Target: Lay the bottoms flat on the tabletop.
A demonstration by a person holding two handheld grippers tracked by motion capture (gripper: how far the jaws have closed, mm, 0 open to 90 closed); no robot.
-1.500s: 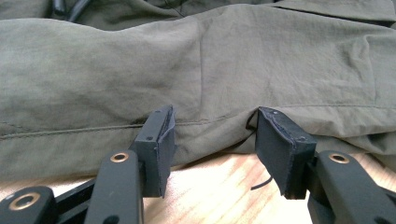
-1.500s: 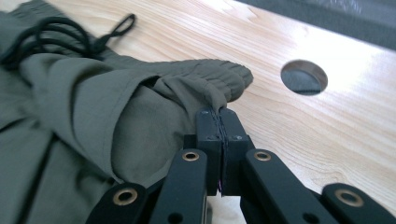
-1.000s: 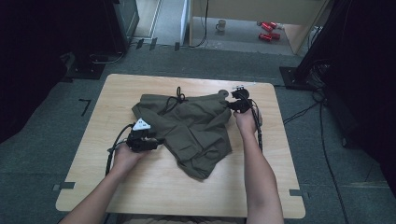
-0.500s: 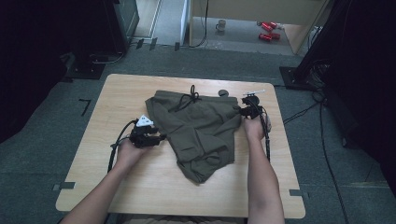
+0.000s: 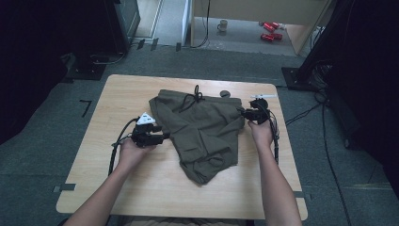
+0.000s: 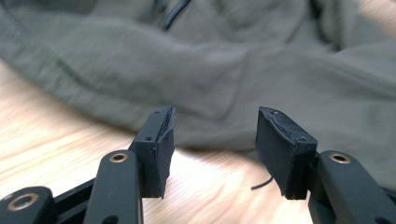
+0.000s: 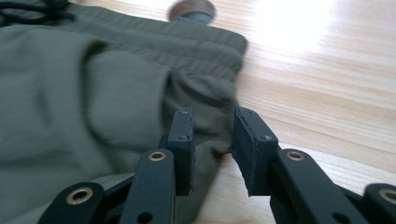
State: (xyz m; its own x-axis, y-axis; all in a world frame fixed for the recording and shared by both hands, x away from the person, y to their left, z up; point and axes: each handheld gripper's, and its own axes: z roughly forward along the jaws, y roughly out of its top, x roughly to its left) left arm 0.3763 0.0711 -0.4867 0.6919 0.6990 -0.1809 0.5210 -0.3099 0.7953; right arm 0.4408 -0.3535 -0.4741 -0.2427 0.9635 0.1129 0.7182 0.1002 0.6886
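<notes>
Lying across the light wooden table point(image 5: 117, 188), a pair of olive-green shorts point(image 5: 202, 132) spreads between the two grippers, waistband and black drawstring point(image 5: 193, 96) at the far edge, one leg folded toward the near side. Left gripper point(image 5: 162, 137): at the left hem of the shorts, jaws standing moderately wide with nothing between the pads; in the left gripper view the cloth point(image 6: 224, 93) lies just ahead of the tips and bare wood shows in the gap. Right gripper point(image 5: 243, 113): at the right waistband corner, jaws narrow and just been opening; in the right gripper view the fabric edge point(image 7: 201, 93) sits ahead of and beneath the left pad, gap itself open, pads not pressing cloth. A small dark round disc point(image 5: 225, 93) rests on the wood beyond the waistband, well ahead of the right jaws.
</notes>
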